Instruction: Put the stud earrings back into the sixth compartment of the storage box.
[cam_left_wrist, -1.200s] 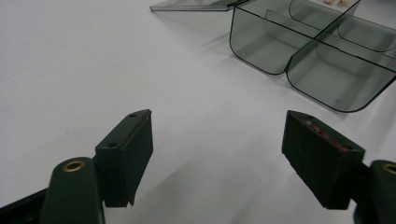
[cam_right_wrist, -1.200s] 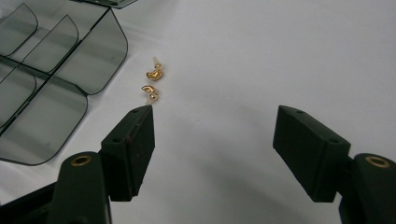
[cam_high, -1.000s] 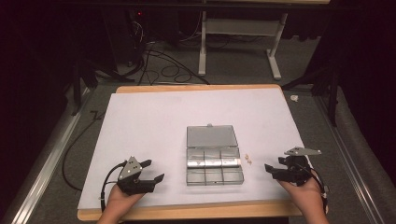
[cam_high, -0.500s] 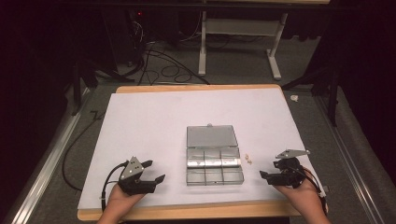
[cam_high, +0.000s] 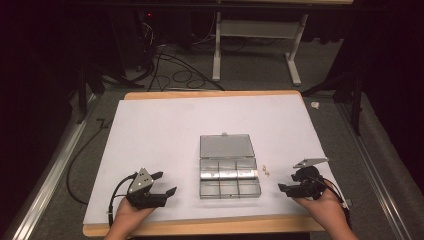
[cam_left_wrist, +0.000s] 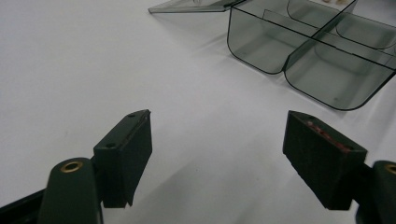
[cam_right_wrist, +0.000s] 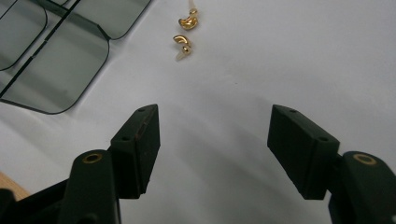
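Two gold earrings (cam_right_wrist: 185, 31) lie on the bench just beside the open box (cam_high: 229, 172), ahead of your right gripper (cam_right_wrist: 212, 128). Its jaws, just narrowed, stand apart and empty; centre one earring between them before closing. Your left gripper (cam_left_wrist: 217, 140) waits, jaws apart.

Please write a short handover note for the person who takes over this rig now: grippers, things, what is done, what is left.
Left hand-held gripper: open, holding nothing, resting left of the clear plastic compartment box.
Right hand-held gripper: open, holding nothing; its jaws have just been closing a little. It points at the two small gold earrings.
The box lies mid-table with its lid open; the earrings lie on the white sheet, beside the box's right edge.
Done: lid opened.
Left: probably pick up the earrings and put them into a compartment.
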